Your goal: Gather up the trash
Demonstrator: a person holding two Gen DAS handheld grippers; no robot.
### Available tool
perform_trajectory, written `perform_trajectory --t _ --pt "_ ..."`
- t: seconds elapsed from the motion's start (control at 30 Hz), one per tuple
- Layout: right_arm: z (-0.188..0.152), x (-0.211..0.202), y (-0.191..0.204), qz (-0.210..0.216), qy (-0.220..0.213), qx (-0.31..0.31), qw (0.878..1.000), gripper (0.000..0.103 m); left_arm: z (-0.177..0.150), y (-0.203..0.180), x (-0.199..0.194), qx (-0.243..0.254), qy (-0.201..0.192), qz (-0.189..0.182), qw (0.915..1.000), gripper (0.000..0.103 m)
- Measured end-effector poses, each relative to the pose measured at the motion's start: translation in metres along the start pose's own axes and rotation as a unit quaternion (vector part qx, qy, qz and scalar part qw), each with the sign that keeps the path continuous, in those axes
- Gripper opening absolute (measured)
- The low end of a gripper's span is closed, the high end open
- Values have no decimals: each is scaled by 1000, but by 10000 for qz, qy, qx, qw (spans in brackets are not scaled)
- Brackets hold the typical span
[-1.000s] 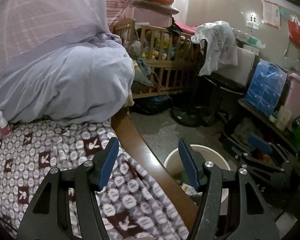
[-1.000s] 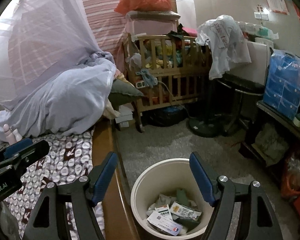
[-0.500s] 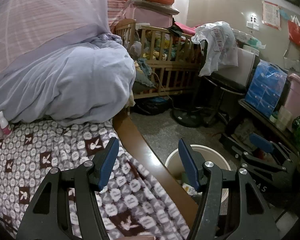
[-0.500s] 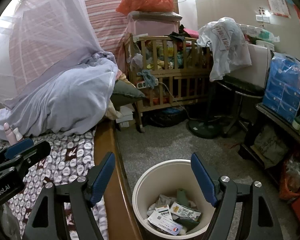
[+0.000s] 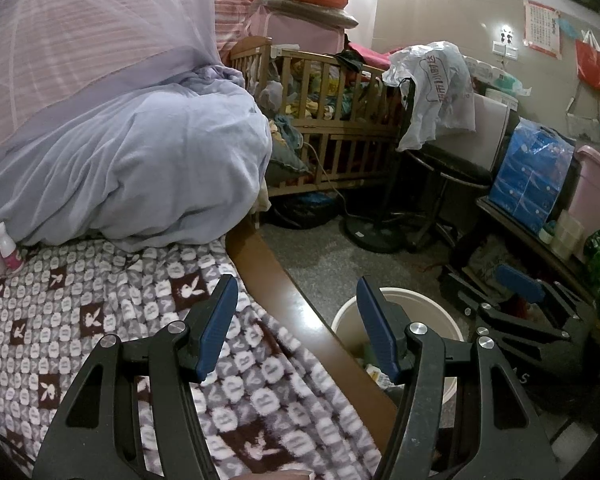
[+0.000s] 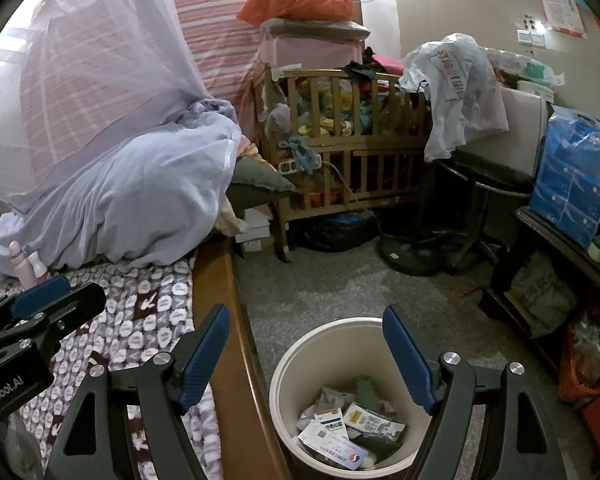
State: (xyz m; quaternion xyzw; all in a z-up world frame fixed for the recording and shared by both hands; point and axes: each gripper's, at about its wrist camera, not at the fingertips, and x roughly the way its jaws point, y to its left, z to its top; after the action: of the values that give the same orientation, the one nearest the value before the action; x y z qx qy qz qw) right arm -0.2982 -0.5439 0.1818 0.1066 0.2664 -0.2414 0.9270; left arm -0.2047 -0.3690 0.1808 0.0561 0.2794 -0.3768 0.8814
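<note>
A cream round trash bin [image 6: 332, 332] stands on the floor beside the bed, holding several paper packets and wrappers [image 6: 352, 428]. My right gripper [image 6: 306, 360] is open and empty, hovering above the bin's near rim. My left gripper [image 5: 294, 328] is open and empty above the bed's wooden edge [image 5: 284, 300], with the bin [image 5: 420, 312] partly hidden behind its right finger. The left gripper shows at the left of the right wrist view [image 6: 40, 316]; the right gripper shows at the right of the left wrist view [image 5: 516, 300].
The bed carries a patterned blanket [image 5: 80, 320], a lilac quilt [image 5: 140, 172] and two small bottles [image 5: 4, 248]. A wooden crib [image 6: 340, 152], a fan base [image 6: 408, 256], a black stool [image 6: 484, 176] and a low shelf with blue packs [image 6: 572, 184] ring the grey floor [image 6: 340, 292].
Both views shifted slightly; the bin sits a little lower and nearer in the right wrist view. Both grippers stayed open and empty.
</note>
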Motion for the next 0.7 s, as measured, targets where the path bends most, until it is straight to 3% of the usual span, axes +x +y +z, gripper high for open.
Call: perform_trajectory --t 0.7 --pt "-1 8 6 0 88 -100 9999 78 -7 10 1 -67 41 -217 9997 61"
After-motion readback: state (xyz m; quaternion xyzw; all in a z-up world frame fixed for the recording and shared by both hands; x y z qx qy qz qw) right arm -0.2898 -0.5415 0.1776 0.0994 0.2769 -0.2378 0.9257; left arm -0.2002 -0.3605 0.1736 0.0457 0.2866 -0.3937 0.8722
